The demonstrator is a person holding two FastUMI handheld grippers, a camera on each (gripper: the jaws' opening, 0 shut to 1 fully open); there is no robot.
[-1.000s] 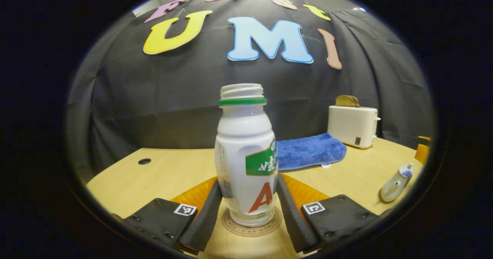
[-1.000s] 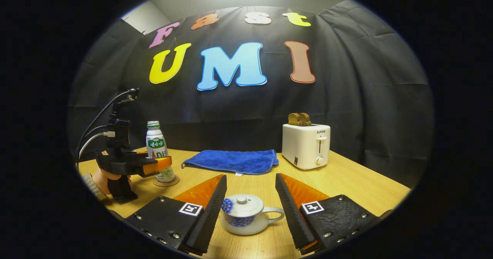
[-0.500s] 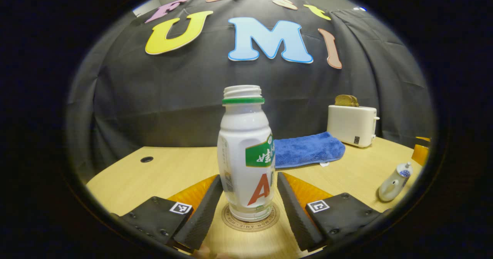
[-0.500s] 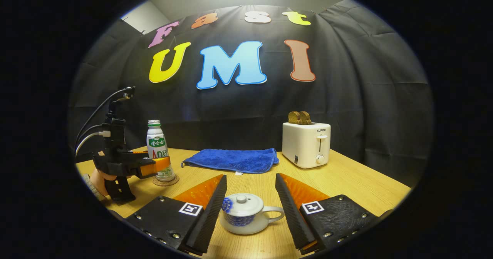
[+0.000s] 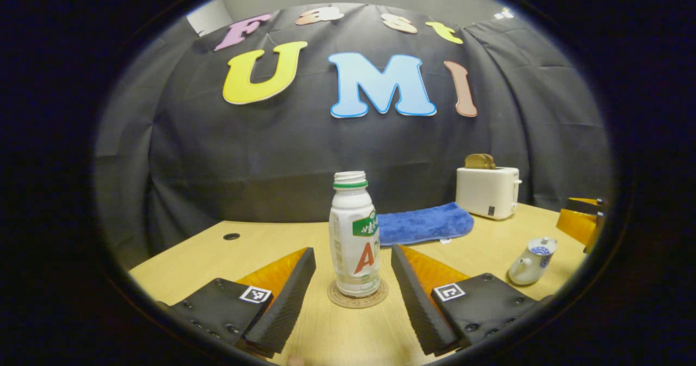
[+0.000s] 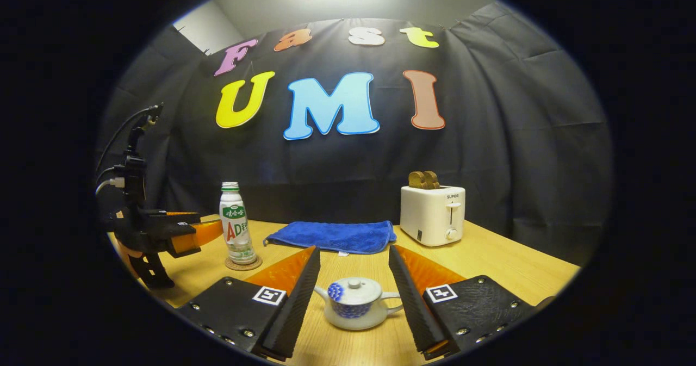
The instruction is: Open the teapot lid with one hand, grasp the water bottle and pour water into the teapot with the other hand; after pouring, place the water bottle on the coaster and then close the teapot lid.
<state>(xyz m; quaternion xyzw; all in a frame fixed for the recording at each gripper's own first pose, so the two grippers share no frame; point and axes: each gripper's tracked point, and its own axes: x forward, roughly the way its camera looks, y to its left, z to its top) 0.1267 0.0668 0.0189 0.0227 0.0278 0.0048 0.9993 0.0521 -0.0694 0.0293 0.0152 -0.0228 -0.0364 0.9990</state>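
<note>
- Wooden desk (image 6: 489, 262) under a black cloth wall carries everything I work with.
- Uncapped, the water bottle (image 5: 355, 235) stands upright on the round coaster (image 5: 357, 299), just ahead at 12 o'clock of my left gripper (image 5: 353, 284), whose fingers (image 5: 288, 290) are spread wide, apart from the bottle on both sides.
- From the right gripper view the same bottle (image 6: 237, 224) stands on its coaster (image 6: 243, 263) at about 10 o'clock, with my left gripper (image 6: 201, 234) just beside it, not touching.
- With its lid on, the teapot (image 6: 356, 303) sits between the wide-apart fingers (image 6: 293, 301) of my right gripper (image 6: 353, 295); neither finger touches it, its spout points to 9 o'clock and its handle to 3 o'clock.
- Farther back a blue towel (image 6: 331, 235) lies flat at 12 o'clock.
- At 1 o'clock a white toaster (image 6: 433, 215) holds bread slices (image 6: 424, 179) in its slots.
</note>
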